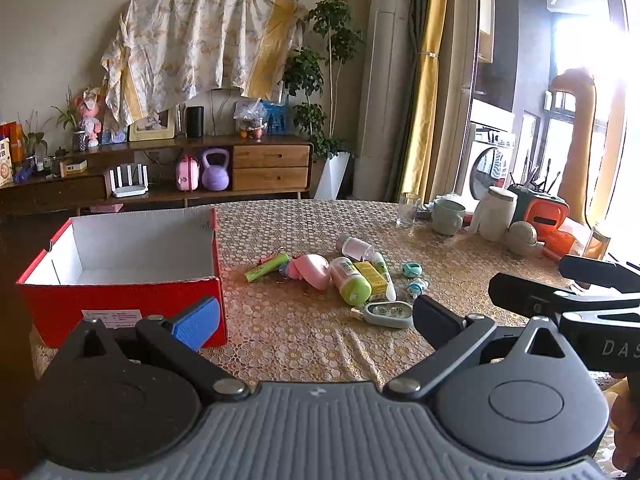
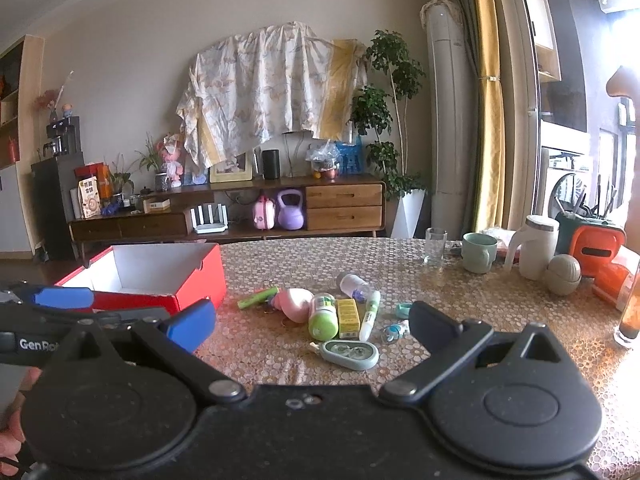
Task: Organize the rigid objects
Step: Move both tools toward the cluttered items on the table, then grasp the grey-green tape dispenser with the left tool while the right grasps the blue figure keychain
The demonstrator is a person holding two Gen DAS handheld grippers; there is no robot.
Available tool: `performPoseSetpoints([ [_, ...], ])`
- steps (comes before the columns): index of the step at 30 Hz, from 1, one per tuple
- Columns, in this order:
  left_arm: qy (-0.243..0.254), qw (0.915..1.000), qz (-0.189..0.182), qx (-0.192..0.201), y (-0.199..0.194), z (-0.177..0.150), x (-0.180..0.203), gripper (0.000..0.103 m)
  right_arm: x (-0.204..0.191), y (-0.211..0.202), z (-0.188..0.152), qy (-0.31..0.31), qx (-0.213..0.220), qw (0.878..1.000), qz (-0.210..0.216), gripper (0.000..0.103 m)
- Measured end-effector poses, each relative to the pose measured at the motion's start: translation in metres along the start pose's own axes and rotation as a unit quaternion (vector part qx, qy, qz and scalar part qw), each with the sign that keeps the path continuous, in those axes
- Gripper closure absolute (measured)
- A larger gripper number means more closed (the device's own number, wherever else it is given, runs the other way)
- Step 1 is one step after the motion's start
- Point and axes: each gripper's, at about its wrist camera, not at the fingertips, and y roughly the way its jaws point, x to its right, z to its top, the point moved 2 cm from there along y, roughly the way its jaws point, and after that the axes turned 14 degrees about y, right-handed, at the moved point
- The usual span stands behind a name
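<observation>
Left wrist view: both grippers spread wide and empty over a table [image 1: 304, 344] with a red box [image 1: 120, 276] and a heap of small items.

Taking the red box as landmark, its open white inside holds nothing visible and it stands at the table's left edge. Right of the box lies the heap: a pink case [image 1: 314, 270], a green-capped bottle [image 1: 352, 281], a yellow carton [image 1: 370, 276], a clear bottle [image 1: 356, 247], a grey-green correction tape [image 1: 390, 314], a green tube [image 1: 267, 267] nearest the box. The left gripper [image 1: 316, 316] hangs just in front of the box, jaws released, gripping nothing. The right gripper [image 2: 312, 322], seen from the right wrist, is likewise released, hovering short of the heap, well right of the box.
</observation>
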Motion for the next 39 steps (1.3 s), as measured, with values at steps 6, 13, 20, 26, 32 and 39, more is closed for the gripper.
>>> performPoseSetpoints([
  [6,-0.002,1.0,0.006,-0.002,0.006,0.002,0.005,0.0,0.005,0.004,0.003,-0.003,-0.005,1.0,0.006,0.0],
  [13,0.007,0.9999,0.01,-0.002,0.02,0.005,0.002,0.0,0.009,0.02,0.005,-0.003,-0.017,0.999,0.028,0.001],
  [20,0.012,0.9999,0.012,-0.004,0.051,0.012,-0.002,0.0,0.029,0.046,0.017,0.009,-0.027,1.0,0.012,0.002],
  [26,0.033,0.9994,-0.004,-0.009,0.09,0.018,0.01,0.0,0.051,0.075,0.02,0.003,-0.043,0.999,-0.012,0.002],
  [32,0.034,0.998,-0.041,-0.036,0.133,0.017,0.027,0.0,0.08,0.11,0.02,0.002,-0.072,0.997,-0.03,0.004],
  [39,0.055,0.9934,-0.071,-0.072,0.18,0.005,0.057,0.0,0.112,0.156,0.016,0.006,-0.116,0.992,-0.04,0.007],
])
